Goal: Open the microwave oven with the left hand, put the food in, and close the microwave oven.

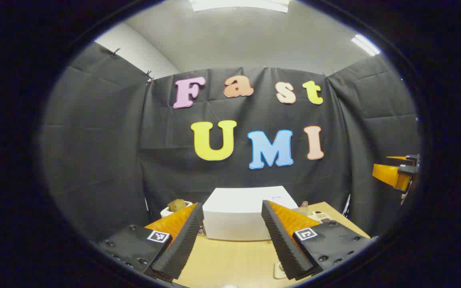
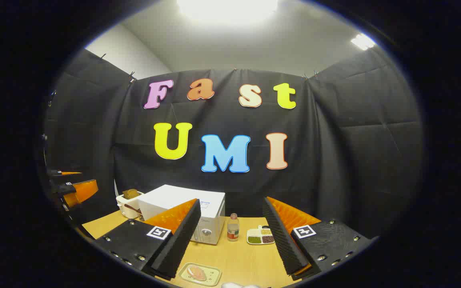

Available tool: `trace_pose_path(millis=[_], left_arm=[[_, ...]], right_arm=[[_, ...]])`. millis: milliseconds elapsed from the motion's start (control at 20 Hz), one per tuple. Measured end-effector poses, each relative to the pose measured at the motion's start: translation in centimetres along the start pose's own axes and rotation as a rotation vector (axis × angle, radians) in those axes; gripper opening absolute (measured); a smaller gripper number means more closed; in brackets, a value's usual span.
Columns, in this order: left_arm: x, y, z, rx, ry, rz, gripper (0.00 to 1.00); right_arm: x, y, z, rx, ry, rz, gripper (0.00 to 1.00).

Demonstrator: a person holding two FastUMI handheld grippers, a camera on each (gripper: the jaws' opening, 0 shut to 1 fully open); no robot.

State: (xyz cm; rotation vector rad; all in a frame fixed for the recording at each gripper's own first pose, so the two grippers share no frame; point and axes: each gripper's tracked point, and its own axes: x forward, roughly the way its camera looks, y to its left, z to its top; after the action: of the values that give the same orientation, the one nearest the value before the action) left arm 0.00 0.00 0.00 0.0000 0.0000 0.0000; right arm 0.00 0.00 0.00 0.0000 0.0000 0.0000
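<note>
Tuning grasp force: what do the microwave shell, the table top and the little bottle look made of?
Microwave: white, smooth, matte shell, likely painted metal or plastic; cannot tell which. Table: light wood-look top, faint grain, low sheen, probably laminate or wood. Bottle: see-through body with a label and a cap, glass or clear plastic; too small to settle.

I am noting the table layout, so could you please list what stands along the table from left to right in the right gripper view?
Left gripper → white container → microwave oven → small bottle → divided dish.
</note>
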Motion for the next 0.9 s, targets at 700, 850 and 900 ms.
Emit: trace_pose_path(millis=[700,850,900], left_arm=[[1.4,-1.0,-0.1,0.023,-0.027,-0.068,0.98],[2.1,-1.1,-0.4,0.028,-0.027,-0.065,1.0],[2.3,-1.3,-0.6,0.032,-0.024,-0.064,1.0]], right_arm=[[0.4,-1.1,-0.9,0.018,0.029,-0.086,0.95],[0.9,-1.6,-0.9,0.012,0.028,-0.094,0.95],[1.0,-1.7,-0.8,0.011,0.029,-0.094,0.95]])
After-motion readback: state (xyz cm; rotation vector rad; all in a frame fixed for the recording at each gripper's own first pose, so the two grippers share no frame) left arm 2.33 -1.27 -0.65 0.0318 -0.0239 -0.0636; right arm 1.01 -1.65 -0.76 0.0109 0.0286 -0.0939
